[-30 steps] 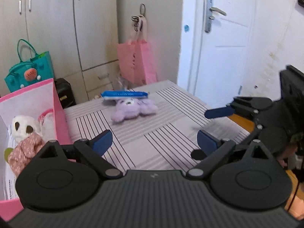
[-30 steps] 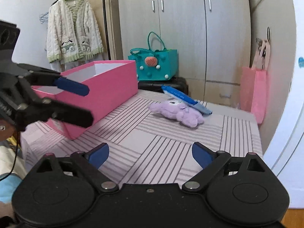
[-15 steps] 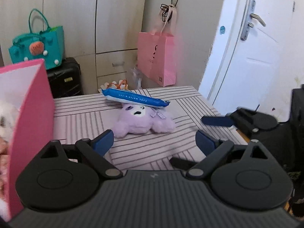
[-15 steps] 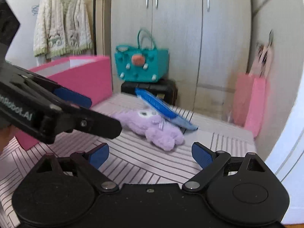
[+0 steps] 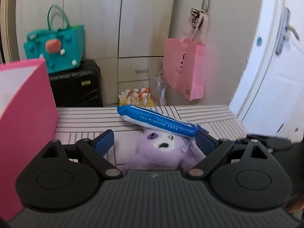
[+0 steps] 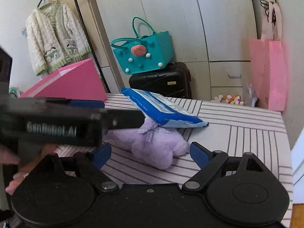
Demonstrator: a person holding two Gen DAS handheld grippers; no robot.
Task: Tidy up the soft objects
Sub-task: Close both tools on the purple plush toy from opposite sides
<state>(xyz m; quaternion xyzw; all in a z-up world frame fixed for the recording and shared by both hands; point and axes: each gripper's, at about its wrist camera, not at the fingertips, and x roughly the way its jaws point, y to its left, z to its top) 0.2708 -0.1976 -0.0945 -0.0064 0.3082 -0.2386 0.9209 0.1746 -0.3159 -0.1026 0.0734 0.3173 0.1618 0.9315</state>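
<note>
Presently we note the purple plush toy (image 5: 152, 152) lying on the striped surface (image 6: 237, 117), a glossy blue wipes pack (image 5: 157, 121) propped across its head. Left gripper (image 5: 153, 142) stands wide, jaws astride the plush without pressing it; they have just been narrowing slightly. Right gripper (image 6: 150, 152) likewise wide, nothing held, plush between its tips. Pink box (image 5: 22, 104) stands left; left gripper's body crosses the right view.
</note>
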